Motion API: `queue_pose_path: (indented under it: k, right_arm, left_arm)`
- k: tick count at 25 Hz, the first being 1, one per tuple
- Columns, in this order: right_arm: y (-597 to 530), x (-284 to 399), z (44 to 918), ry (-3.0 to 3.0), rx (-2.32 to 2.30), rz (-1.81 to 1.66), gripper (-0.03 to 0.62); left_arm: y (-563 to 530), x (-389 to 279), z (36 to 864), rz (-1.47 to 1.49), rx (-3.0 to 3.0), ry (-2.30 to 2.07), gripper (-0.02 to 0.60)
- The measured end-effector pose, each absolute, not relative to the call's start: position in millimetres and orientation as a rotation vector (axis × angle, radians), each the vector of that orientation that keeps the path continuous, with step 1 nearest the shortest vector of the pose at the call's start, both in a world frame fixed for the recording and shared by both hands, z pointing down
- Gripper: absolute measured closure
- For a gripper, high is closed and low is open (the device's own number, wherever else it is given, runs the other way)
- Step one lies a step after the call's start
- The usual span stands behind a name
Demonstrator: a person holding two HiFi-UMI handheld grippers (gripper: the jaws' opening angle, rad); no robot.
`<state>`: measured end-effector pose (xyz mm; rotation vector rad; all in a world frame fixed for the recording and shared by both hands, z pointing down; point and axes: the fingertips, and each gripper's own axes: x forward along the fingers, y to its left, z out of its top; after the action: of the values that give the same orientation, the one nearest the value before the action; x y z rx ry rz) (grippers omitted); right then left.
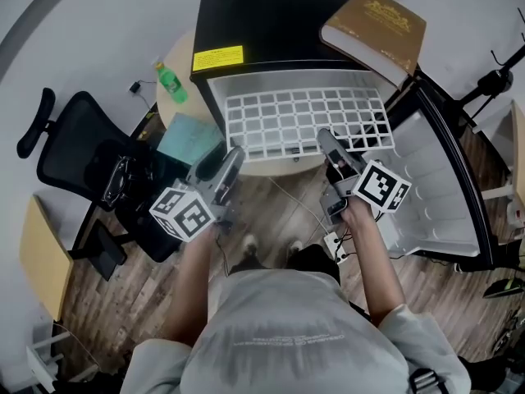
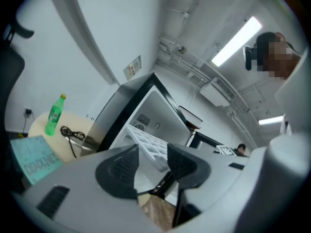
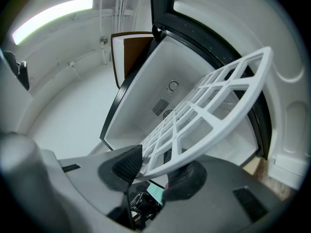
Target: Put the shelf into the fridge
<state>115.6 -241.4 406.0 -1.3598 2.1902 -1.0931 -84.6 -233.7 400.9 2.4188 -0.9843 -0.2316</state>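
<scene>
White shelf (image 1: 303,121) (1) half in fridge (image 1: 271,19); right gripper (image 3: 154,168) clamps it; left gripper (image 2: 153,158) open.

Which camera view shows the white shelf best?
The head view: nearly the whole shelf grid shows from above, sticking out of the fridge. The left gripper view shows only one corner, seen between its jaws; the right gripper view shows the front rim and part of the grid, close and slanted.

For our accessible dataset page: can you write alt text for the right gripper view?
The right gripper is clamped on the front edge of a white grid shelf, which slants away into the white inside of the open fridge.
</scene>
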Motion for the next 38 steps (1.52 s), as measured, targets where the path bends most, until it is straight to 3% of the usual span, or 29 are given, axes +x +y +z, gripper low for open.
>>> queue_pose_path:
  k: [15, 38]
  right_arm:
    - [-234.2, 109.0, 405.9, 2.391, -1.064, -1.145, 0.450]
    - [-228.9, 114.8, 405.4, 2.293, -1.071, -1.283, 0.480]
  left_arm:
    - [-203.4, -74.3, 404.8, 0.194, 2.568, -1.574, 0.382]
    - [-214.3, -77.9, 400.6, 0.169, 2.530, -1.601, 0.382]
